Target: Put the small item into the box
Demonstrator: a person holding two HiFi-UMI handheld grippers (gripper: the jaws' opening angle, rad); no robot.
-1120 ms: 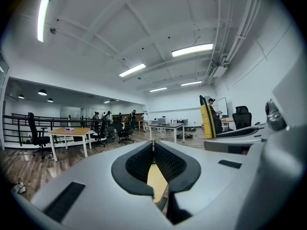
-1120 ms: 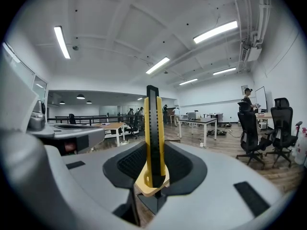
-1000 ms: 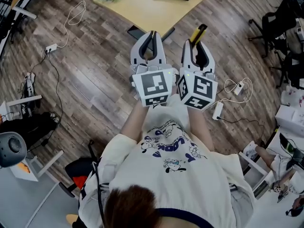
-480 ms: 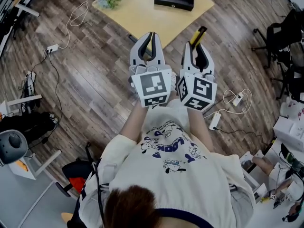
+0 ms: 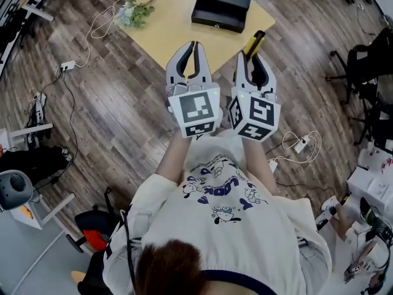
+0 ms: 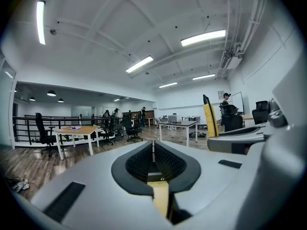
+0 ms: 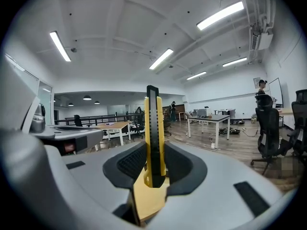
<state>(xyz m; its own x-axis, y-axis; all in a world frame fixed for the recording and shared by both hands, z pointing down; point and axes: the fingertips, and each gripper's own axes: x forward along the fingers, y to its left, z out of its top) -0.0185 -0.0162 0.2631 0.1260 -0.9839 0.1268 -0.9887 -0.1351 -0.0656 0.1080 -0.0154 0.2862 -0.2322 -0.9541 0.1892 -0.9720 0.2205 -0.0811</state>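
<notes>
My right gripper [image 5: 254, 58] is shut on a yellow and black utility knife [image 5: 255, 42], whose tip sticks out past the jaws. In the right gripper view the knife [image 7: 152, 128] stands upright between the pads. My left gripper [image 5: 195, 45] is held beside it, shut with nothing in it; its pads [image 6: 153, 147] meet in the left gripper view, where the knife [image 6: 209, 121] shows at the right. A black box [image 5: 221, 5], lid closed, lies on the wooden table [image 5: 172, 26] ahead of both grippers. Both grippers hover over the table's near corner.
A small bunch of flowers [image 5: 134, 12] lies on the table's left part. Cables and power strips [image 5: 66, 63] trail over the wooden floor on both sides. Office chairs [image 5: 368, 66] stand at the right, white shelving [image 5: 374, 183] at the lower right.
Both grippers have moved forward side by side toward the table. The table and black box have come further into view and closer. The knife stays clamped in the right gripper.
</notes>
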